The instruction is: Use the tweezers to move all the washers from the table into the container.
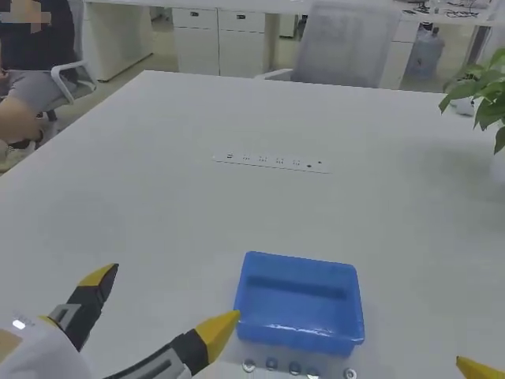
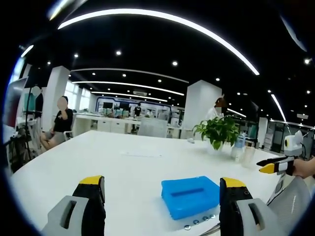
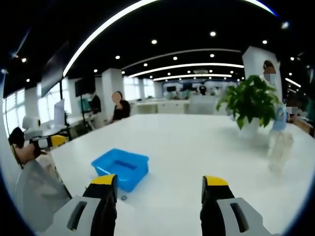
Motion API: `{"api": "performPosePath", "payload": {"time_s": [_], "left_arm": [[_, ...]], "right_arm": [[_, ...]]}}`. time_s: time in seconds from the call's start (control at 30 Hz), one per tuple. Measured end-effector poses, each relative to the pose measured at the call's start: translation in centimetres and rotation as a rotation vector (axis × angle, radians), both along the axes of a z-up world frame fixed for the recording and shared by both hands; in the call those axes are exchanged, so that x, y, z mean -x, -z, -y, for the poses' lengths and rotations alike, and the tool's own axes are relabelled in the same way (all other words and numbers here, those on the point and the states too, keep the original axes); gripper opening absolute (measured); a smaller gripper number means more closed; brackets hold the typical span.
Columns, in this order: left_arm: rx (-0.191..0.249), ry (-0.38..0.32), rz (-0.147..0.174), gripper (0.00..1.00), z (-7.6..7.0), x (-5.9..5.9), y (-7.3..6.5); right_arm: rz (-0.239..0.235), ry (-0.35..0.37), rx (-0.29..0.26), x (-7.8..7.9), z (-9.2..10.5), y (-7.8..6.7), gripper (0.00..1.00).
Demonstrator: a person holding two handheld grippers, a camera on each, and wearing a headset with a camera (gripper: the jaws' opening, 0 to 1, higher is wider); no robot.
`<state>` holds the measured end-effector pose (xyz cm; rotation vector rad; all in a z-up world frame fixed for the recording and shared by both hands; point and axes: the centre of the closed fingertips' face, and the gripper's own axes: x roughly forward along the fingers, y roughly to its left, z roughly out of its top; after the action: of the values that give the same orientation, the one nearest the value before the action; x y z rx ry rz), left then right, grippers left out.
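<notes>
Washers point(image 1: 294, 368), 5 of them, lie in a row on the white table point(image 1: 142, 197), just beside the near wall of the blue container point(image 1: 304, 333). To the container's left is the left gripper point(image 1: 162, 304), its yellow-tipped jaws wide apart and holding nothing. The right gripper point(image 3: 160, 181) faces the container from the other side, jaws likewise spread and empty. Farther back, a power strip point(image 1: 272, 161) sits in the tabletop, and a potted plant point(image 1: 477, 91) stands at the right edge.

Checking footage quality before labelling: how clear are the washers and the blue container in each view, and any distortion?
Head view: container crisp, washers small and soft at the bottom edge. Left gripper view: fisheye curves the ceiling lights; washers are tiny specks. Right gripper view: hazier overall, container soft-edged.
</notes>
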<state>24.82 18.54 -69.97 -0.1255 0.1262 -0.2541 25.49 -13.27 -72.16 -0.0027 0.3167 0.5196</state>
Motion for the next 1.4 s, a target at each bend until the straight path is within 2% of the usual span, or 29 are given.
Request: {"api": "performPosePath", "payload": {"time_s": [0.13, 0.27, 0.43, 0.77, 0.9, 1.1, 1.17, 1.27, 1.3, 1.37, 1.4], "left_arm": [[-0.003, 0.005, -0.004, 0.99, 0.1, 0.0, 0.1], [0.001, 0.006, 0.007, 0.99, 0.2, 0.1, -0.2], [0.008, 0.013, -0.003, 0.99, 0.3, 0.1, 0.1], [-0.020, 0.039, -0.028, 0.99, 0.7, 0.1, 0.7], [-0.011, 0.043, -0.037, 0.99, 0.5, 0.1, 0.8], [0.002, 0.069, -0.099, 0.99, 0.6, 0.2, 1.7], [-0.001, 0.078, -0.111, 0.99, 0.7, 0.2, 1.9], [-0.008, 0.107, -0.152, 0.99, 1.1, 0.3, 2.6], [-0.010, 0.135, -0.190, 0.97, 1.4, 0.6, 3.1], [-0.002, 0.180, -0.228, 0.84, 2.0, 0.9, 3.6], [0.008, 0.200, -0.232, 0.81, 2.3, 0.9, 3.6]], "right_arm": [[0.009, 0.008, -0.005, -0.1, 0.2, -0.2, 0.67], [0.016, 0.012, -0.002, -0.1, 0.3, -0.3, 0.67], [0.028, 0.031, 0.001, -0.2, 0.6, -0.5, 0.67], [0.003, 0.023, 0.021, -0.2, 0.4, 0.1, 0.66], [-0.016, 0.018, 0.038, -0.2, 0.3, 0.5, 0.66], [-0.047, -0.001, 0.067, -0.2, -0.2, 0.9, 0.68], [-0.063, -0.018, 0.091, -0.1, -0.5, 1.0, 0.69], [-0.089, -0.068, 0.135, 0.1, -1.2, 1.3, 0.68], [-0.098, -0.091, 0.163, 0.2, -1.6, 1.4, 0.67], [-0.102, -0.143, 0.184, 0.3, -2.8, 1.5, 0.66], [-0.108, -0.182, 0.211, 0.3, -3.5, 1.7, 0.64]]}}
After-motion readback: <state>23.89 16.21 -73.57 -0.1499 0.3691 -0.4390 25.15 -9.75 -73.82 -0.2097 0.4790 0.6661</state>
